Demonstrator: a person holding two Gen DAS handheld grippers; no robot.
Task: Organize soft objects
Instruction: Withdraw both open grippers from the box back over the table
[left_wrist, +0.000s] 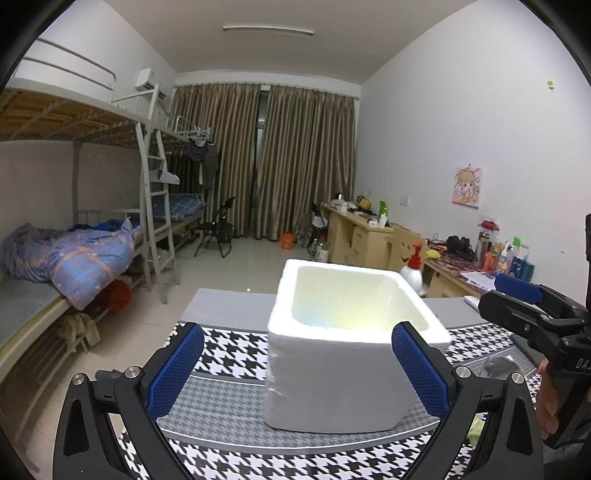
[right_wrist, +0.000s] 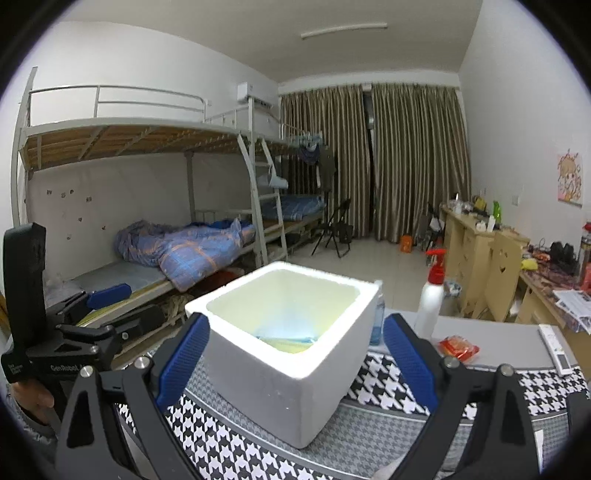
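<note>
Two grippers face one white foam box (left_wrist: 332, 373), which serves as the landmark. The left gripper (left_wrist: 297, 369) has its blue pads (left_wrist: 173, 369) spread wide on either side of the box's near wall with clear gaps, gripping nothing. The right gripper (right_wrist: 293, 363) is likewise released, pads (right_wrist: 406, 363) standing off the box's corners, nothing pressed between them.

Inside the box, seen from the right wrist view, something light blue (right_wrist: 284, 330) lies on the bottom over a yellowish layer; the near wall cuts most of it off, so what it is cannot be told. From the left wrist view the bottom is washed out by glare.

Right of the box, partly behind the left gripper's finger, a grey soft lump (left_wrist: 496, 365) rests on the houndstooth cloth (left_wrist: 229, 350); its shape is unclear. A greenish scrap (left_wrist: 478, 428) near the frame's lower edge is too cut off to name.

Behind the box stands a white pump bottle with a red top (right_wrist: 430, 299), a red packet (right_wrist: 458, 347) beside it, its print unreadable. A white remote (right_wrist: 554, 347) lies further right of the box.

Readable writing: "GenRobot" on the left gripper's body in the right wrist view, and "DAS" on the right gripper's handle in the left wrist view, the rest cut off. A hand (right_wrist: 33, 398) shows only partly at that frame's edge.
</note>
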